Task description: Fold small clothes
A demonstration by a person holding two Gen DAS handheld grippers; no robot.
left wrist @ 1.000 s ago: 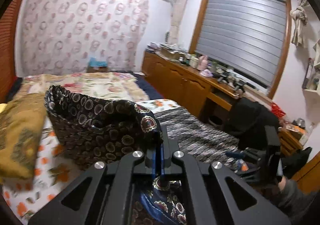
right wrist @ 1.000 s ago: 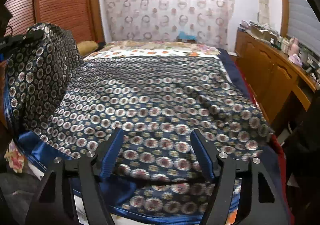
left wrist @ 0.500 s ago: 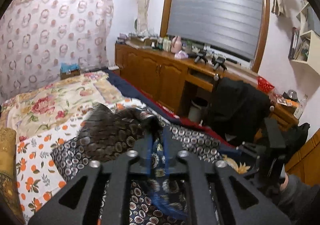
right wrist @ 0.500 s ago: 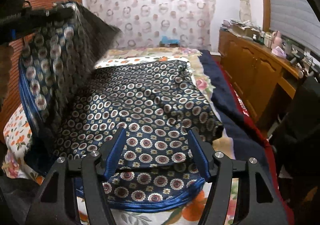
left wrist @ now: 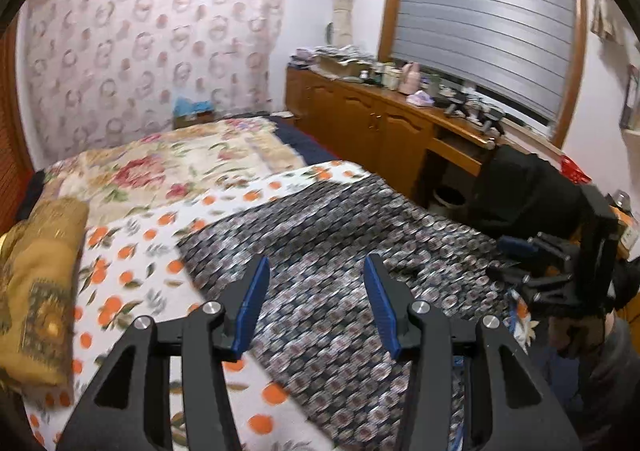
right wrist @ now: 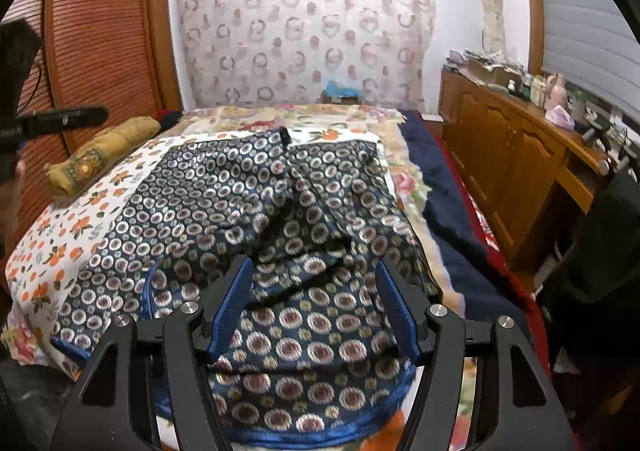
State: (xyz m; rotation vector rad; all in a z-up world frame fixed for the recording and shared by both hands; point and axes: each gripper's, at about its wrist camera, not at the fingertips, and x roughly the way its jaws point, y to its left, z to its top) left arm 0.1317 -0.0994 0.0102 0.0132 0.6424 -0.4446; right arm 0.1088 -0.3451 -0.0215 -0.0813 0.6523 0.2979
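A dark blue garment (right wrist: 256, 207) with a ring pattern and a blue hem lies spread on the bed, its left part folded over onto the rest. In the left wrist view the same garment (left wrist: 344, 251) lies flat and blurred. My left gripper (left wrist: 316, 291) hovers over its near left part; the jaws are opening and nothing is between them. My right gripper (right wrist: 314, 303) stands open just above the garment's near edge, pads off the cloth. The right gripper (left wrist: 552, 263) also shows at the right of the left wrist view.
A white sheet with orange flowers (right wrist: 72, 227) covers the bed. A folded mustard cloth (right wrist: 104, 155) lies at its left side. A wooden cabinet (right wrist: 508, 155) with clutter runs along the right wall. A black chair (left wrist: 528, 187) stands by the bed's right side.
My left gripper carried a flap of the garment over, opened and let it drop flat onto the bed. The right gripper stayed open and rose a little.
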